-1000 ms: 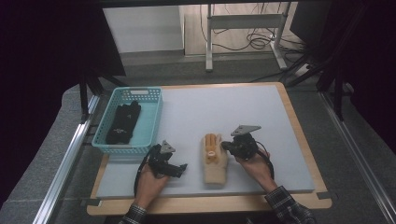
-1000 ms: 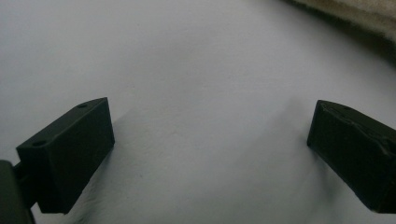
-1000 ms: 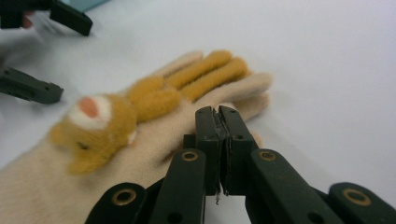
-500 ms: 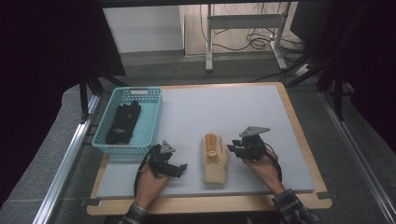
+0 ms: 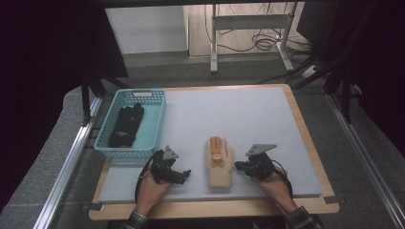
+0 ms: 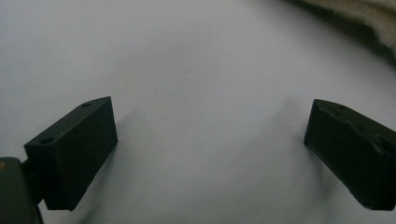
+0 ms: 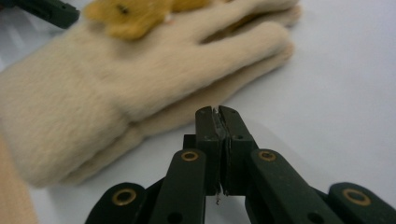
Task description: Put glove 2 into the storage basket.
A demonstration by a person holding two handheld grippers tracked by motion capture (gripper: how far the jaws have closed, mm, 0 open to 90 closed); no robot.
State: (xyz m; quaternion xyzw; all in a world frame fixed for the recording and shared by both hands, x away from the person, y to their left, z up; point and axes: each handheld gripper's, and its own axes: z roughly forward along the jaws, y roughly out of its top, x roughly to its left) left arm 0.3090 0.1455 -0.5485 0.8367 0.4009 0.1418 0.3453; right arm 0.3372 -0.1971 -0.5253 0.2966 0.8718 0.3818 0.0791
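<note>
A cream fleece glove with an orange patch lies flat on the white table top, fingers pointing away from me. In the right gripper view the glove lies just ahead and to the left of the jaws. My right gripper rests to the glove's right; its jaws have just been closing and now stand shut, pads together with nothing between them. My left gripper sits to the glove's left, open over bare table, with the glove's edge at the top right.
A teal basket at the table's left holds black gloves. The wooden table edge frames the white top. The left gripper's jaw shows beyond the glove in the right gripper view.
My right gripper has drawn back from the glove toward the front edge and slightly right. The left gripper has stayed put, and the glove lies as before.
</note>
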